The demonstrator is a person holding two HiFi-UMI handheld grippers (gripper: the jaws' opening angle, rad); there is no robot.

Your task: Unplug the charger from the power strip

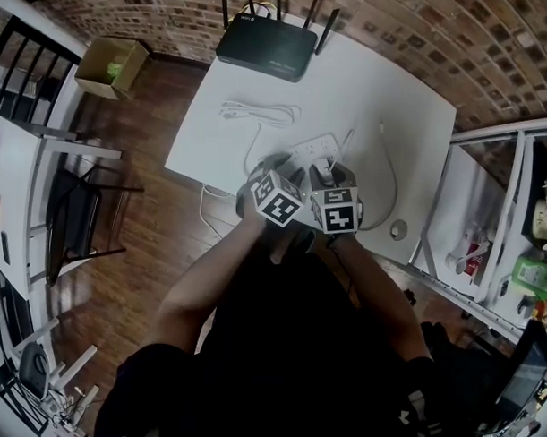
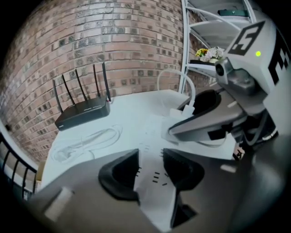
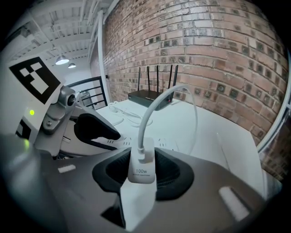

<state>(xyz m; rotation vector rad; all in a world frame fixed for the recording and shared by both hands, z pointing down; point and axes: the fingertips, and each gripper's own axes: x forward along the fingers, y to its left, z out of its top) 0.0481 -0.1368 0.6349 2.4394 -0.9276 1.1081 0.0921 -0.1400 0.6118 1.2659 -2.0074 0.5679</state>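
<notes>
Two grippers, both closed on something. Your right gripper [image 3: 142, 159] has its pads pressed on either side of the white charger [image 3: 141, 172]. The charger's printed face is toward the camera, and its cable [image 3: 150, 113] arches up and away from the top end. Your left gripper [image 2: 151, 155] straddles the power strip [image 2: 152, 184] near its close end. Its jaws sit tight on the two long edges and pin the strip to the table [image 1: 385, 109]. The strip's long axis runs away from your left gripper toward your right one. The charger sits farther along it, just past the left jaws and off to their right in the left gripper view. The charger's own long axis stands up off the strip's face, so it crosses the downward slant of your right jaws rather than lining up with them. No gap shows between the charger's base and the white surface under it, though the prongs themselves are hidden, so it is probably still seated. By that reading the pull goes straight up along the charger, away from the strip's face, and not back along your jaws. A slanted pull could lever the plug sideways or lift the strip against your left hold. The right hand is the one on the charger, and the left only braces.
</notes>
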